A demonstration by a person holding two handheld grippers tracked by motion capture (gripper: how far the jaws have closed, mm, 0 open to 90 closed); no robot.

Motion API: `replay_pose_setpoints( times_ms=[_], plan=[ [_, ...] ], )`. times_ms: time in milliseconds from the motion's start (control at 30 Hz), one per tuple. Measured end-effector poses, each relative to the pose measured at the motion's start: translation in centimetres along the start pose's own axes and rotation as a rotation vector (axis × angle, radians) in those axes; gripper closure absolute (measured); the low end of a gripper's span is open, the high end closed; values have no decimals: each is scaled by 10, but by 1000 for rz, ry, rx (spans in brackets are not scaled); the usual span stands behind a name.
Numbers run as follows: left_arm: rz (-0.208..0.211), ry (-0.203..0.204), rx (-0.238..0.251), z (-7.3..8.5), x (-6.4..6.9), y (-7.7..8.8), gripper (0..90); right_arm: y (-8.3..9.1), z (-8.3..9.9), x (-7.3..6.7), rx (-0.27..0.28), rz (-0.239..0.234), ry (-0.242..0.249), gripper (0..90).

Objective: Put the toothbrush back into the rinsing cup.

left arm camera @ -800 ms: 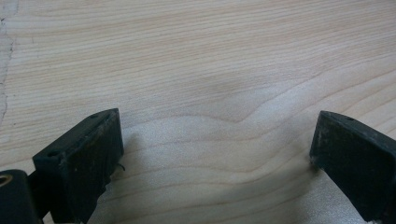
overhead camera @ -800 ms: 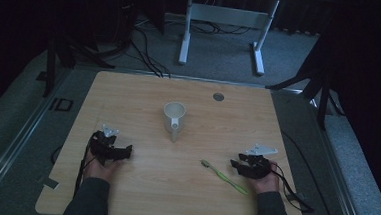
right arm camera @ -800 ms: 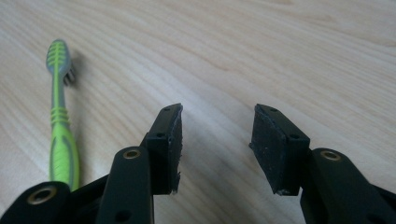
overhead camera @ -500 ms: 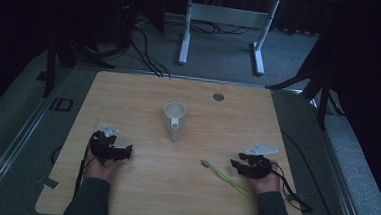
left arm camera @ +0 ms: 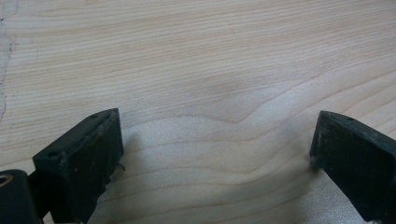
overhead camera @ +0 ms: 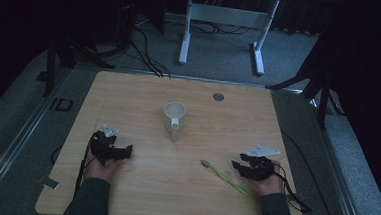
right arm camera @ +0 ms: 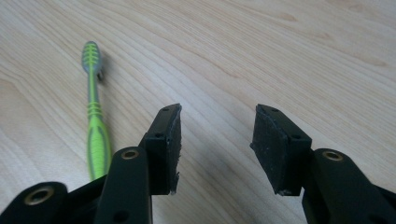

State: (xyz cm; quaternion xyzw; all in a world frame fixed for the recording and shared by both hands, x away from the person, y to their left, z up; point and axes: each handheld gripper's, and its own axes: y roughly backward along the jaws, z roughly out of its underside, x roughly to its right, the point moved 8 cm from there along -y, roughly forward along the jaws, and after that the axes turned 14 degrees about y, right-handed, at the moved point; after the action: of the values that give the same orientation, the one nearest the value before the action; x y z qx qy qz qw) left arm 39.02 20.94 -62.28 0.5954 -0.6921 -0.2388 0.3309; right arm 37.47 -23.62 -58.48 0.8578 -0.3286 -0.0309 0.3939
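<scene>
As seen from the high view, a toothbrush lies lower right of centre on the table, just left of the right gripper; the left gripper rests lower left. In both gripper views, the jaws are spread, nothing between them.

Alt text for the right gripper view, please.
A green and grey toothbrush lies flat on the pale wooden table, just left of the right tool, whose black jaws stand open with nothing between them.
</scene>
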Motion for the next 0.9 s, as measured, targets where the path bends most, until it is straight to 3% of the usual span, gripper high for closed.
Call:
replay_pose_setpoints(
  times_ms=[900],
  plan=[
    [2, -4, -3, 0, 1, 0, 35, 15, -18, -14, 11, -38, 55, 551]
  ],
)
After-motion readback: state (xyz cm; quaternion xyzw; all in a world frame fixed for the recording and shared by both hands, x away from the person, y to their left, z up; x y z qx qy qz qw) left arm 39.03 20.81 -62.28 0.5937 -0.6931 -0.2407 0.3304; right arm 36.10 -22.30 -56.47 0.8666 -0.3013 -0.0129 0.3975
